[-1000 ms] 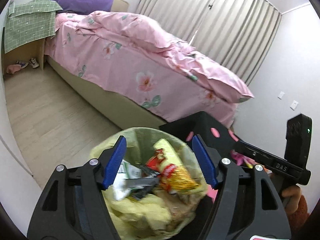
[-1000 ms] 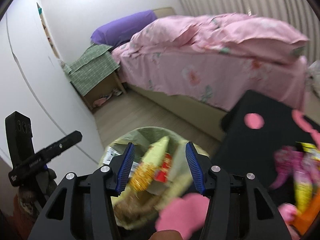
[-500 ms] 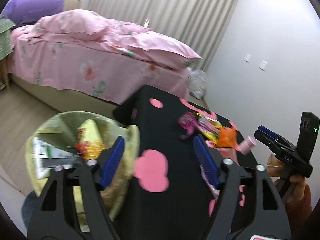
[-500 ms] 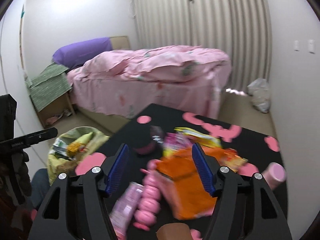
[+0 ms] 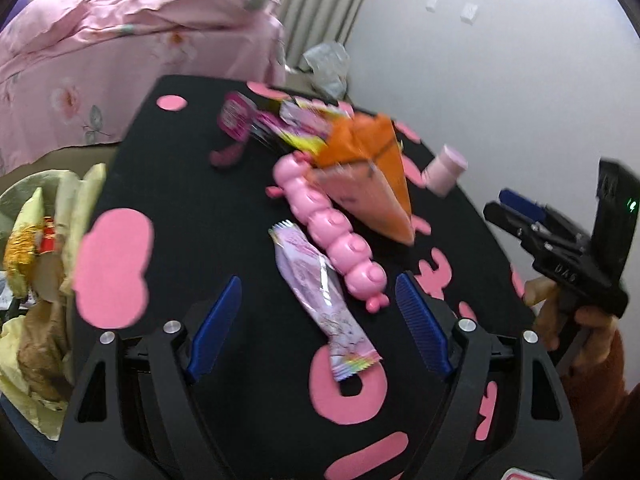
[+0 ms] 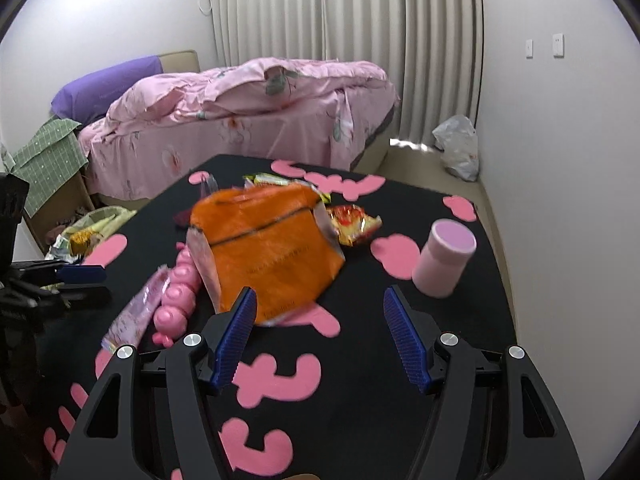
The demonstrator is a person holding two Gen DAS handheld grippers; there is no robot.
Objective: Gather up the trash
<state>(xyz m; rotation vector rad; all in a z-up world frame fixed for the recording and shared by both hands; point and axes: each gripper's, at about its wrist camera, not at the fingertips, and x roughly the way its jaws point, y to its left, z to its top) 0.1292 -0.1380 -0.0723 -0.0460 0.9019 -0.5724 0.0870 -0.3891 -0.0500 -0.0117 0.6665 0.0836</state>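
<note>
Wrappers [image 5: 316,296] and an orange bag [image 6: 264,256] lie on the black table [image 6: 400,400], now under both grippers, which have swung away from the bin [image 5: 36,264]. Left gripper [image 5: 318,320] and right gripper [image 6: 316,336] gape empty, jaws having just widened; next pickup looks due.

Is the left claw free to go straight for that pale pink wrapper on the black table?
Probably yes: the left claw is open and empty, the pale pink wrapper lies flat ahead, uncovered; only the pink caterpillar toy crowds one side.

Bare black table [image 6: 360,400] lies open before the right tongs [image 6: 316,336]; orange bag [image 6: 268,252] and pink jar [image 6: 444,258] flank it.
</note>
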